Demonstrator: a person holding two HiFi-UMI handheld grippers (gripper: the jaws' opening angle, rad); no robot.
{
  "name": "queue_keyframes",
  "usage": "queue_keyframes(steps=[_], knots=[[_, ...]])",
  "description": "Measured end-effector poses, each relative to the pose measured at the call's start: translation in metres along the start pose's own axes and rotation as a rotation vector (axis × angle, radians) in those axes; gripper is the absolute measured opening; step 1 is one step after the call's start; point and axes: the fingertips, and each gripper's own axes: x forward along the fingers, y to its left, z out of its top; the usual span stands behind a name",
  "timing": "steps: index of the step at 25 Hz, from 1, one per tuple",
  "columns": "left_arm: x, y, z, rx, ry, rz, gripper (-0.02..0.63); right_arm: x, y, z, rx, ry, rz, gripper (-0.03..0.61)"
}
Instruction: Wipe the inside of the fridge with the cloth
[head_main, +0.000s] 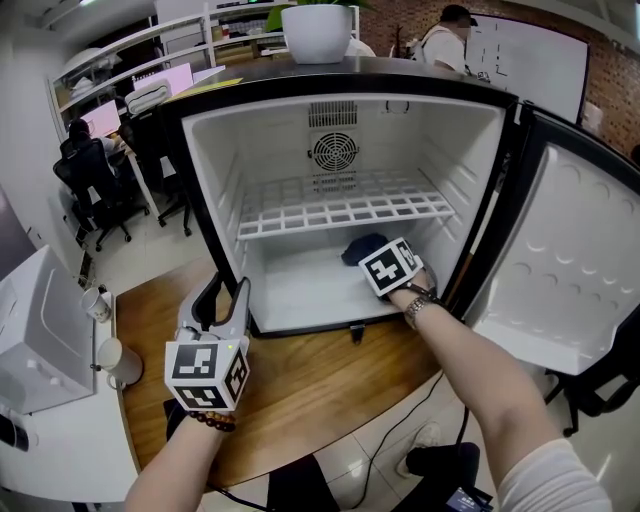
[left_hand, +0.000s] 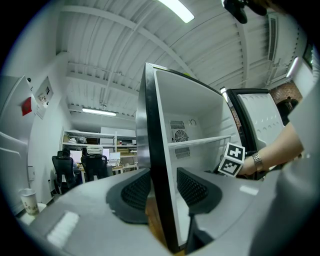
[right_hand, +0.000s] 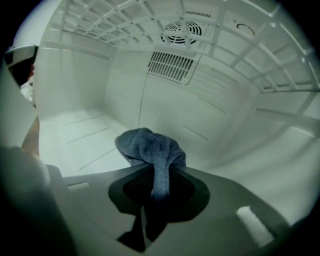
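right tool (right_hand: 159, 184) is clamped on the cloth (right_hand: 150, 147). the cloth bunches just ahead of the tool tips, over the fridge floor (right_hand: 75, 135); a strip runs back between the pads. left tool (left_hand: 165, 192) is closed on the fridge side wall (left_hand: 150, 125).

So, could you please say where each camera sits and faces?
Head view: on the head, looking down into the fridge; left gripper, right gripper, forearms show.
Left gripper view: along its jaws gripping the fridge's left wall; right wrist shows.
Right gripper view: inside, facing the back wall; jaws hold the cloth.
Shared: the fan grille.
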Motion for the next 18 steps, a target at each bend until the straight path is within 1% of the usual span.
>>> queue_keyframes(steps=[3,5,7,9,13,16,18], knots=[[0.001,0.0,0.0,-0.003,0.001,0.003,0.163,0.0,-0.004,0.002,0.011,-0.029,0.005,0.067],[0.001,-0.001,0.0,-0.005,0.001,0.004,0.164,-0.006,-0.008,0.0,0.025,-0.03,-0.013,0.067],[0.002,-0.001,0.0,-0.005,0.001,0.001,0.164,-0.016,-0.003,0.0,0.043,-0.037,-0.008,0.067],[0.002,-0.001,0.0,-0.006,-0.001,0.001,0.164,-0.025,0.02,0.014,0.047,-0.092,0.056,0.067],[0.002,0.0,0.0,-0.01,-0.003,0.001,0.164,-0.05,0.079,0.06,-0.012,-0.242,0.186,0.067],[0.002,-0.001,0.0,-0.012,0.002,-0.003,0.163,-0.067,0.121,0.083,-0.042,-0.303,0.268,0.067],[0.002,-0.001,0.0,-0.016,0.003,-0.002,0.164,-0.075,0.147,0.093,-0.07,-0.329,0.302,0.067]])
